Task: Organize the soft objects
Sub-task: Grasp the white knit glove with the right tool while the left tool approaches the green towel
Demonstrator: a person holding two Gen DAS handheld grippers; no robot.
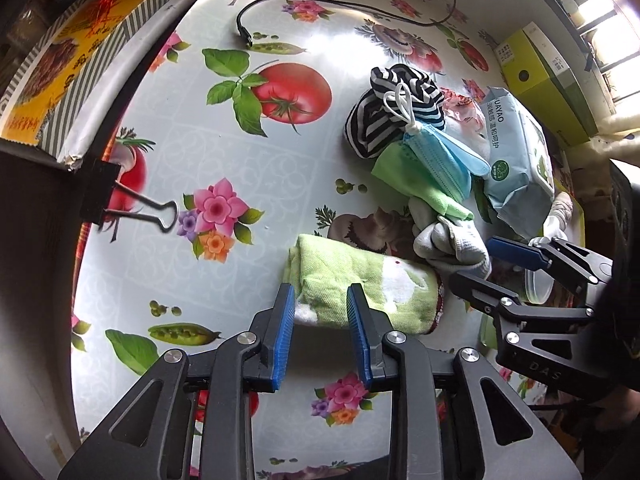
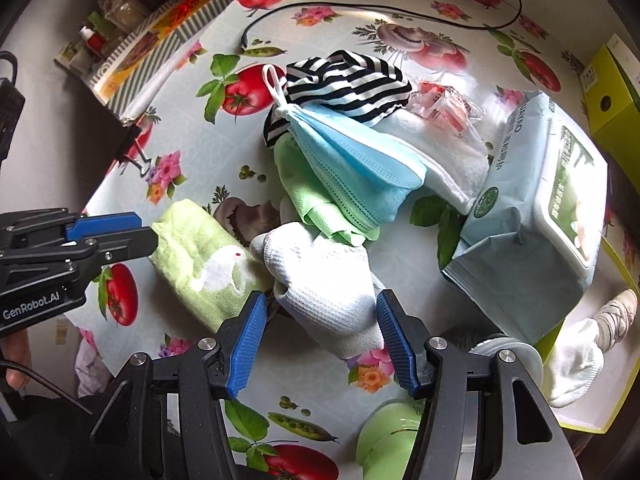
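The left gripper (image 1: pixel 320 300) stood with its jaws apart over one end of the folded green towel (image 1: pixel 384 292), its pads not pressing the cloth. The right gripper (image 2: pixel 318 320) was spread around a white sock (image 2: pixel 324 276), one pad touching its side; a firm grip could not be told. Both lay on the flowered tablecloth (image 1: pixel 224 148), beside a pile of a blue face mask (image 2: pixel 356 160), a striped cloth (image 2: pixel 352 80) and a wipes pack (image 2: pixel 536 216).
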